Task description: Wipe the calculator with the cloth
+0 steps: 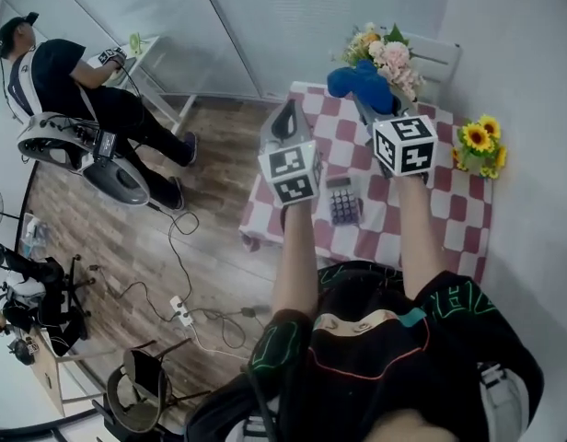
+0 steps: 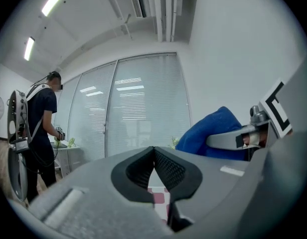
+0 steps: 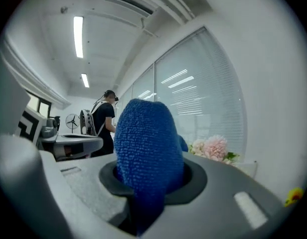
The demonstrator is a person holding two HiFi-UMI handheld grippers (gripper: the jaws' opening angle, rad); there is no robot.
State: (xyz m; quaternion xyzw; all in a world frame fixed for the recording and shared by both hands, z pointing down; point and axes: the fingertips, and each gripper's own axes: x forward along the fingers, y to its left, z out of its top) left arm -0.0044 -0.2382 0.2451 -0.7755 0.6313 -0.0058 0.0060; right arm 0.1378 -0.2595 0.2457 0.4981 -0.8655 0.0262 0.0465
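Checked table, calculator near edge, cloth clamped

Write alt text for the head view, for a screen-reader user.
Seen from above, the right gripper holds a blue cloth over a red-and-white checkered table, the left gripper shut and empty beside it. A calculator lies on the table between them; flowers stand at the far edge.
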